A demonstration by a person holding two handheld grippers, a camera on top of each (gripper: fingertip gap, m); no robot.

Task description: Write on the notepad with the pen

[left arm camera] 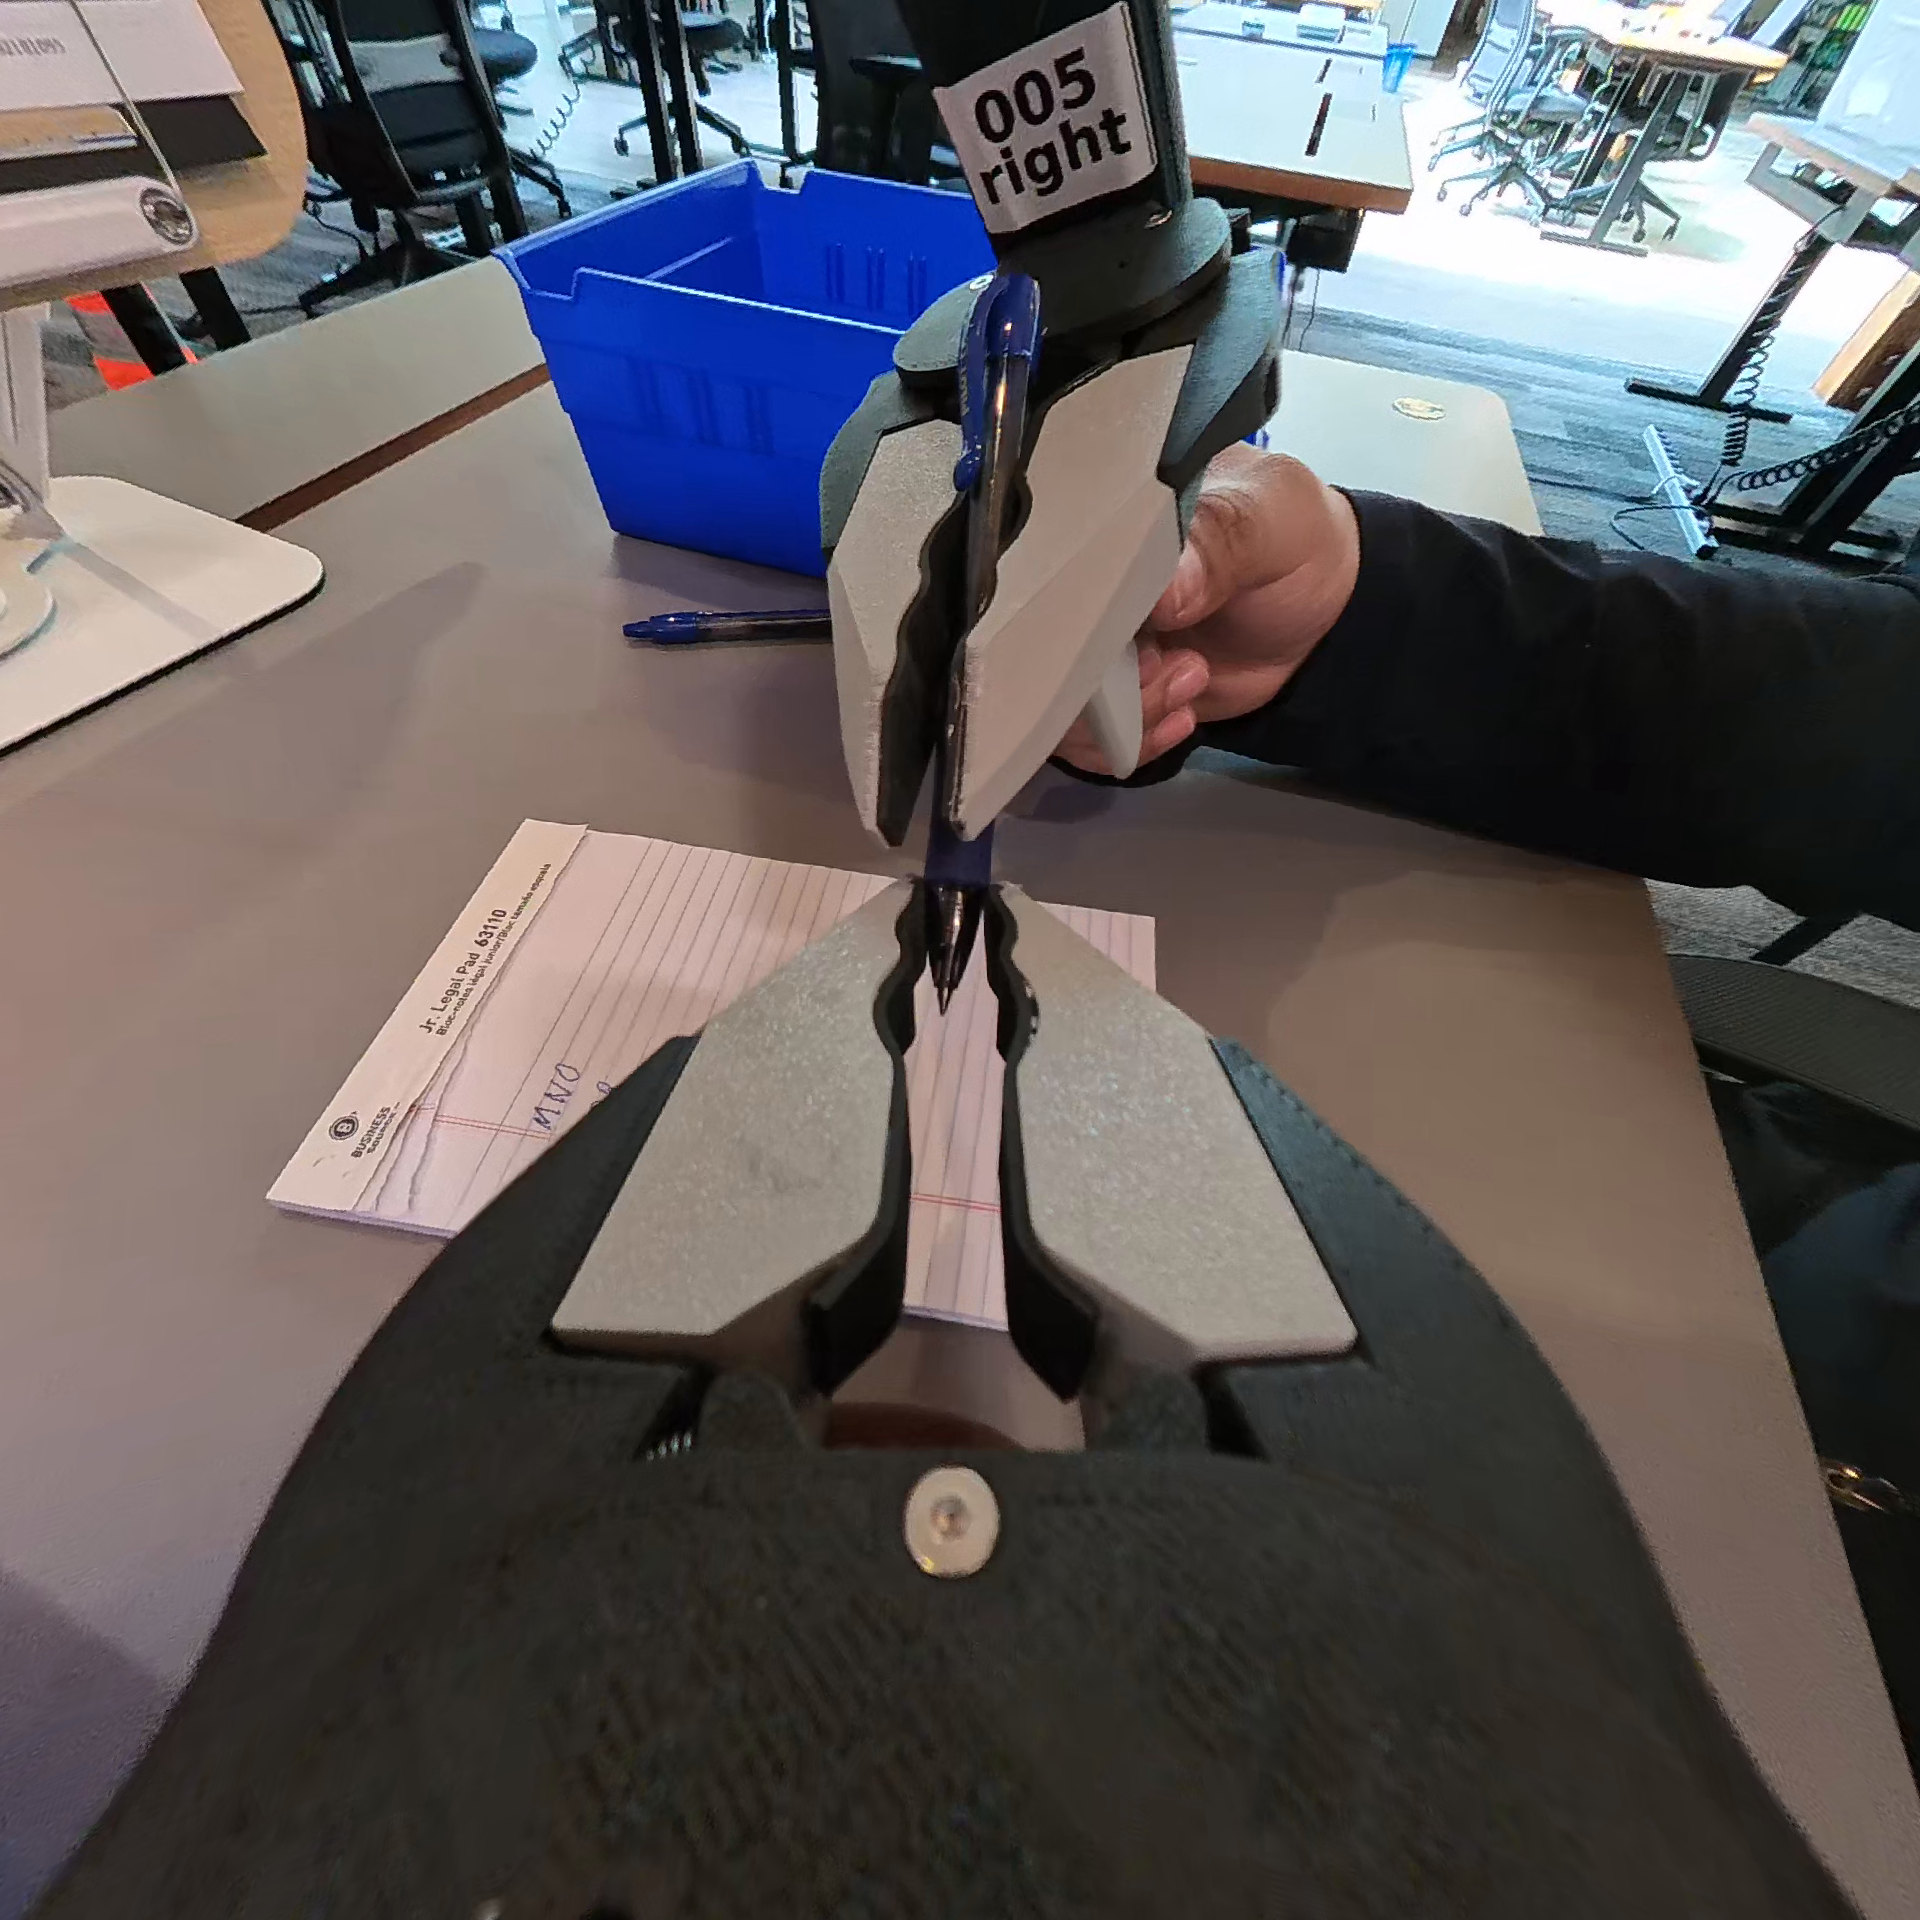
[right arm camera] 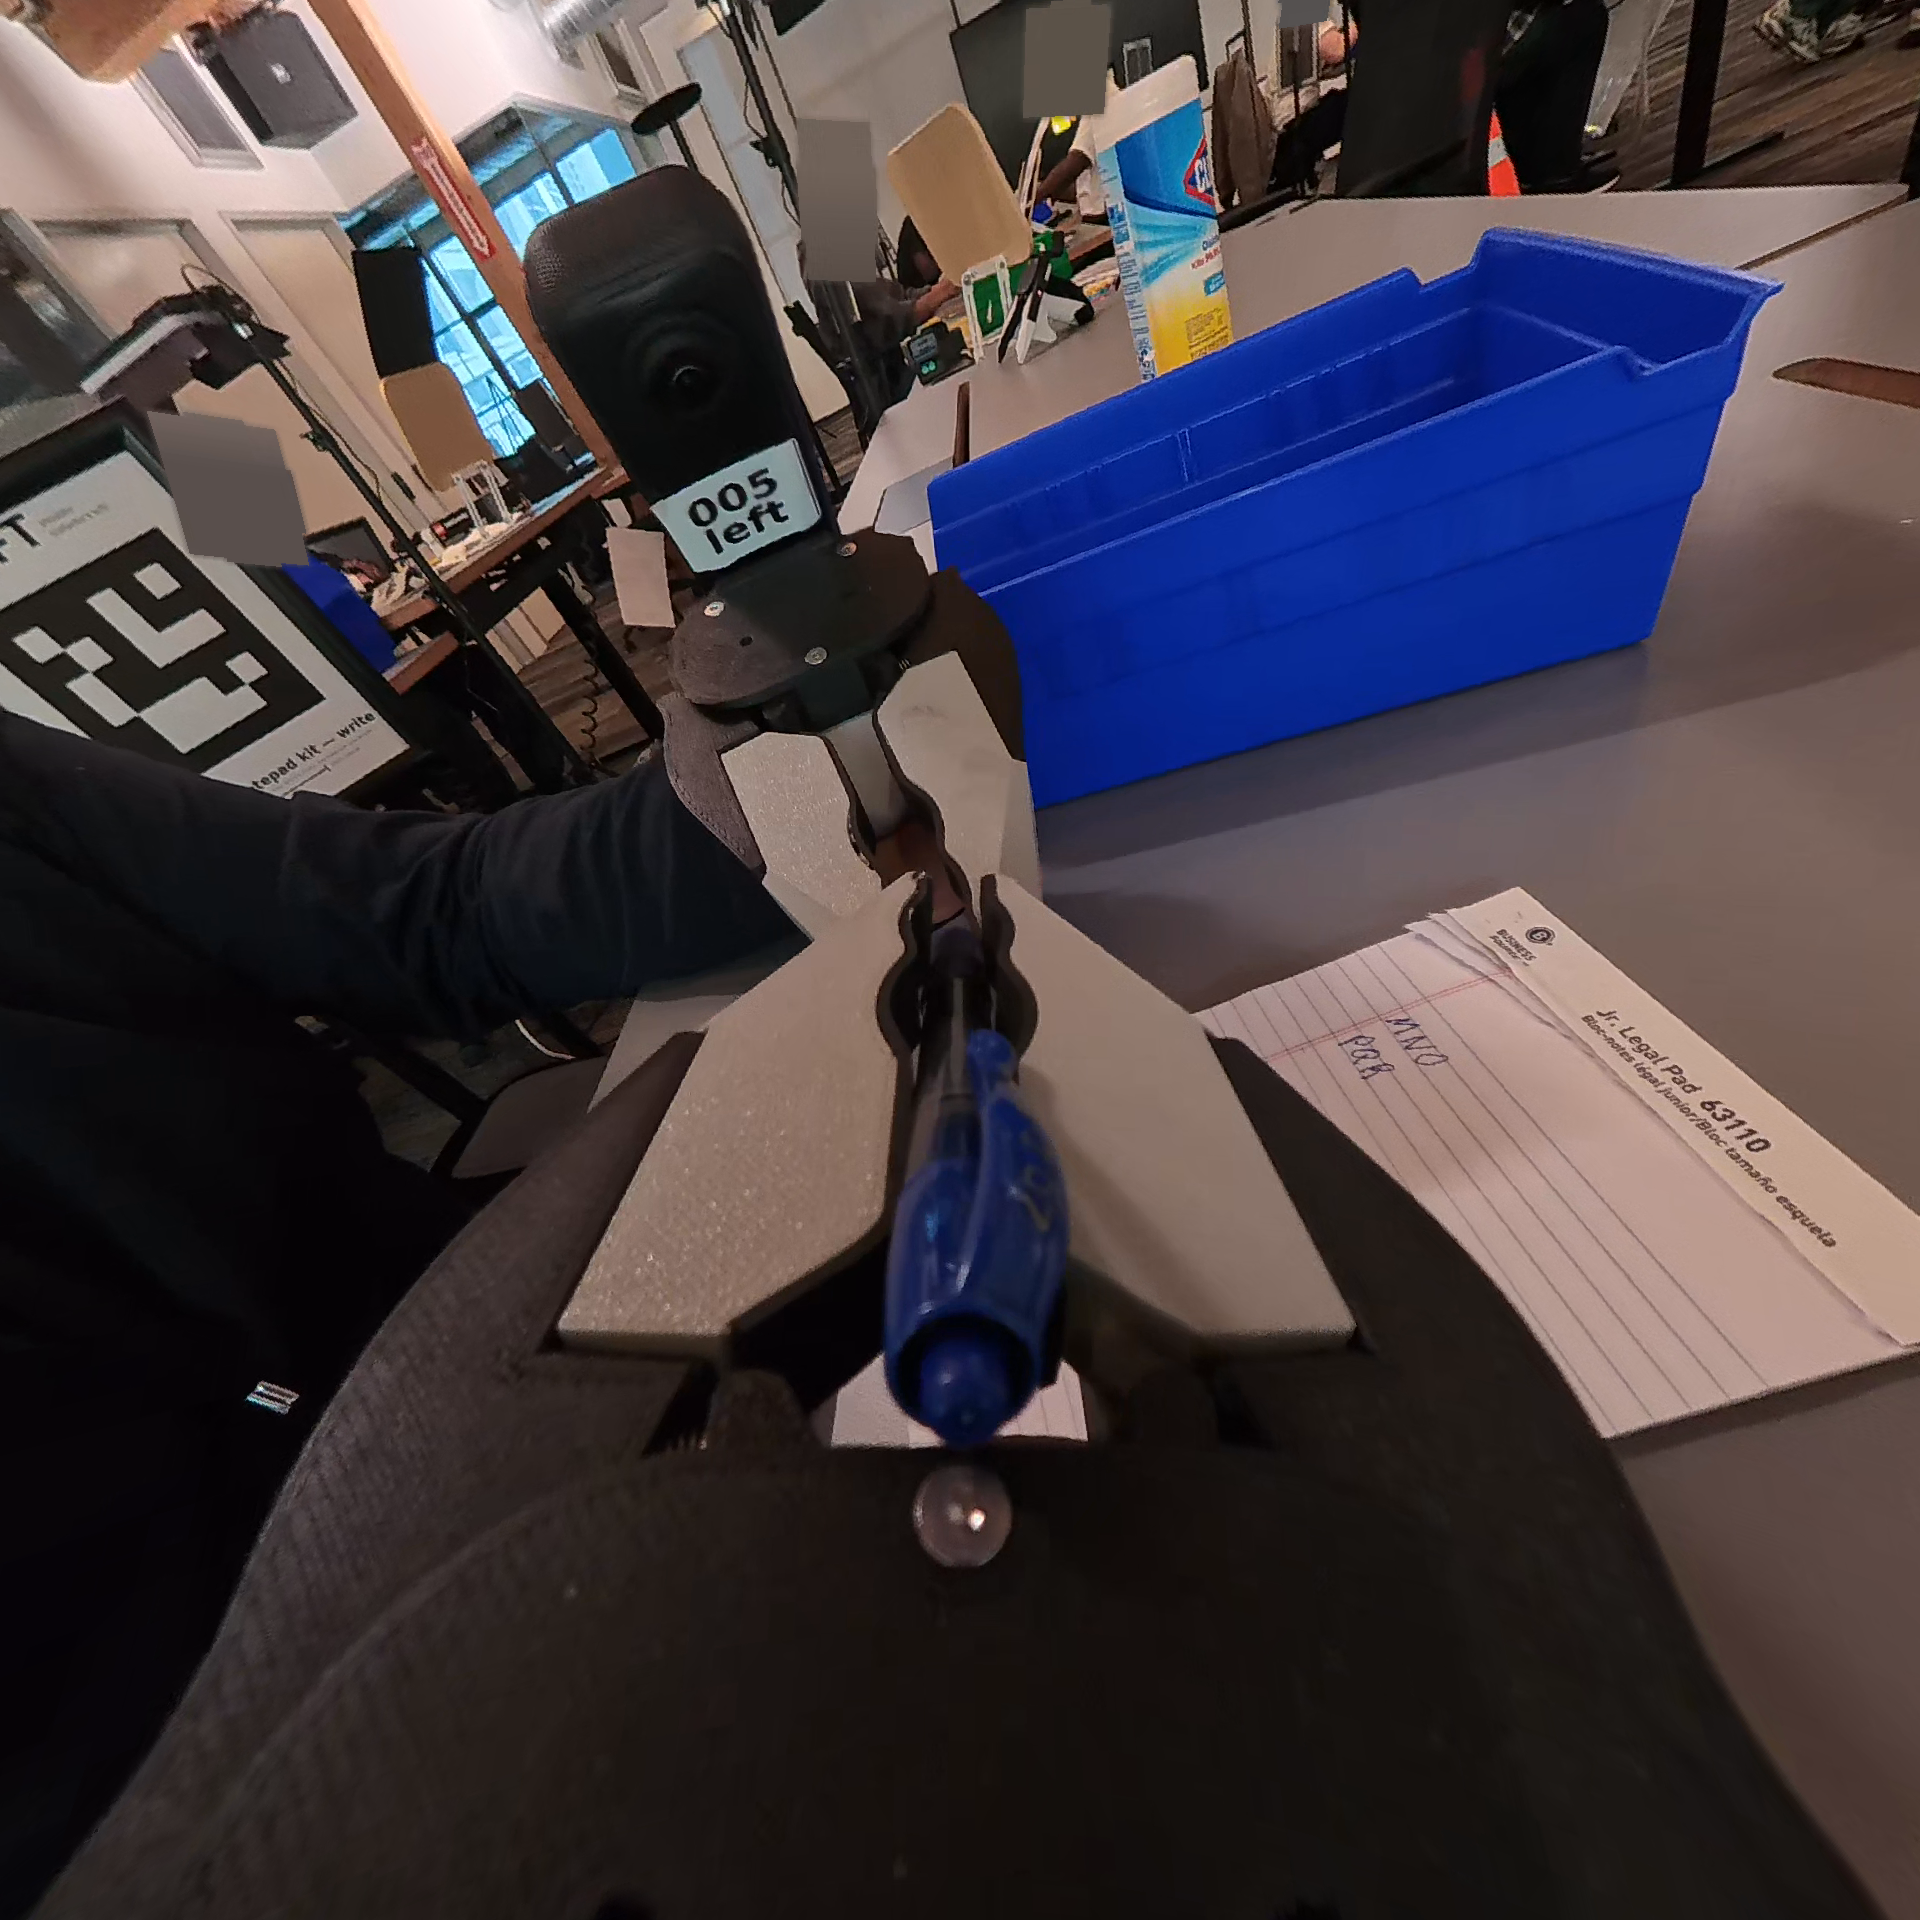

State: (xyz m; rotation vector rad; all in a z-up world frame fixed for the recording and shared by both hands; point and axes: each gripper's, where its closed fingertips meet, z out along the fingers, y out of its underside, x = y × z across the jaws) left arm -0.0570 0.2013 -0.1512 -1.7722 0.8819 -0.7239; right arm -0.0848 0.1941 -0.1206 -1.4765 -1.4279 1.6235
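Note:
A white lined notepad (left arm camera: 623,987) lies flat on the grey table (left arm camera: 312,831), with some blue handwriting near its top. My right gripper (left arm camera: 935,826) comes down from above and is shut on a blue pen (left arm camera: 995,436), held upright. The pen's tip hangs just above the page, between the fingertips of my left gripper (left arm camera: 958,891). The left jaws stand a little apart, with the paper showing through the gap. In the right wrist view the pen (right arm camera: 977,1195) runs along my right gripper (right arm camera: 951,904), clicker end toward the camera. The left gripper (right arm camera: 925,873) faces it, and the notepad (right arm camera: 1558,1143) lies to the right.
A second blue pen (left arm camera: 727,625) lies on the table beyond the notepad. An empty blue bin (left arm camera: 727,343) stands behind it; it also shows in the right wrist view (right arm camera: 1351,540). A white monitor base (left arm camera: 104,623) sits at far left. A wipes canister (right arm camera: 1169,229) stands behind the bin. Only a small space, under 4 cm, lies between the two pairs of fingers.

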